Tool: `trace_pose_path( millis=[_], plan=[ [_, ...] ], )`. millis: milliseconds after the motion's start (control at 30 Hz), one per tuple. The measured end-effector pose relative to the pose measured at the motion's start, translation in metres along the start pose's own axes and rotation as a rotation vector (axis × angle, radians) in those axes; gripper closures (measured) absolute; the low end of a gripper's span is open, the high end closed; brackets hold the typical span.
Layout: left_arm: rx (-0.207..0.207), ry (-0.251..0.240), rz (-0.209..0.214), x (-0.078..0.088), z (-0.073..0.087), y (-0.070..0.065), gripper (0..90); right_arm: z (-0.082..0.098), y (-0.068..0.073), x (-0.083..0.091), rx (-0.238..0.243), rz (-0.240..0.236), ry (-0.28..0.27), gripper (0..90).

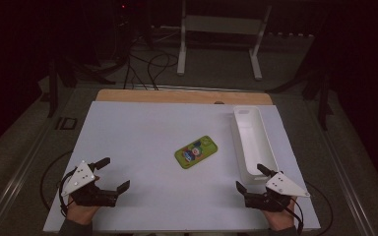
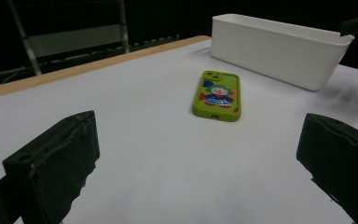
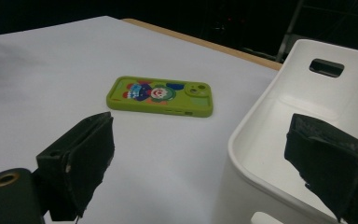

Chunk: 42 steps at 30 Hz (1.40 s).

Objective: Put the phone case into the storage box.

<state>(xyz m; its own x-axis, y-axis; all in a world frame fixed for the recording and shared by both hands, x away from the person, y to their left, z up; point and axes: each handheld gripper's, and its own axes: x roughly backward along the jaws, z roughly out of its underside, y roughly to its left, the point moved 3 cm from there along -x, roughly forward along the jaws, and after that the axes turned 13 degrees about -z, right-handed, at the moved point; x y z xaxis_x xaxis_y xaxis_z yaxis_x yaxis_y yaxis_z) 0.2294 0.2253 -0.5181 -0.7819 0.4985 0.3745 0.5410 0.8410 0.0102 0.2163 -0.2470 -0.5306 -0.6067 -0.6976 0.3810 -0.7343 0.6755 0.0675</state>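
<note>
- Left gripper [image 1: 113, 173]: fingers [image 2: 58, 163] were spread wide apart, nothing between them, low over the near left part of the bench [image 1: 142, 132].
- Right gripper [image 1: 252, 178]: fingers [image 3: 77, 163] also wide apart and empty, near right part of the bench, just beside the near end of the white bin [image 1: 253, 140].
- In the right gripper view one finger sat over the white surface and the other was in line with the bin's [image 3: 279, 140] inside; cannot tell whether it touched the rim.
- Each gripper was held by a hand coming in from the near edge; left hand [image 1: 81, 211], right hand [image 1: 280, 219]. Grey three-cornered plates sat on top of both.
- Green phone case [image 1: 196, 151] lay flat near the middle of the bench, cartoon clown print facing up, camera cutout end toward the far right. It was apart from both grippers and just left of the bin, not touching it.
- In the left gripper view the phone case [image 2: 217, 94] lay ahead between the fingers, the bin [image 2: 279, 49] beyond it to the right.
- Bin was long, narrow, open-topped, empty as far as visible, with a handle slot in the far end wall, running along the right side of the bench.
- Bench was covered in white, with a wooden strip [image 1: 182, 96] showing along the far edge.
</note>
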Motion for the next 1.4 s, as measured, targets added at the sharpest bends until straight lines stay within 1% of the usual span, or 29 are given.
trace_pose_path(
  millis=[267, 600, 867, 1133, 1233, 1367, 1400],
  plan=[
    [-0.004, 0.002, 0.0, -0.001, 0.0, -0.001, 0.0, 0.0, 0.0, 0.0, -0.003, 0.0, -0.001, 8.0],
    [-0.026, 0.017, -0.012, -0.002, -0.002, -0.003, 0.0, 0.001, 0.0, -0.001, -0.012, -0.003, -0.001, 8.0],
    [-0.014, 0.026, -0.01, -0.002, -0.005, -0.003, 0.0, 0.001, 0.0, 0.0, -0.017, 0.001, -0.007, 8.0],
    [-0.023, 0.045, -0.009, -0.004, -0.012, -0.003, 0.0, -0.001, 0.001, 0.0, -0.016, 0.006, -0.008, 8.0],
    [-0.026, 0.064, -0.008, -0.008, -0.015, -0.002, 0.0, -0.001, 0.002, 0.0, -0.013, 0.005, -0.006, 8.0],
    [-0.032, 0.07, -0.008, -0.011, -0.019, -0.002, 0.0, -0.002, 0.002, -0.001, -0.014, 0.004, -0.007, 8.0],
    [-0.03, 0.072, -0.001, -0.014, -0.022, -0.002, 0.0, -0.002, 0.002, -0.001, -0.014, 0.002, -0.003, 8.0]
  ],
)
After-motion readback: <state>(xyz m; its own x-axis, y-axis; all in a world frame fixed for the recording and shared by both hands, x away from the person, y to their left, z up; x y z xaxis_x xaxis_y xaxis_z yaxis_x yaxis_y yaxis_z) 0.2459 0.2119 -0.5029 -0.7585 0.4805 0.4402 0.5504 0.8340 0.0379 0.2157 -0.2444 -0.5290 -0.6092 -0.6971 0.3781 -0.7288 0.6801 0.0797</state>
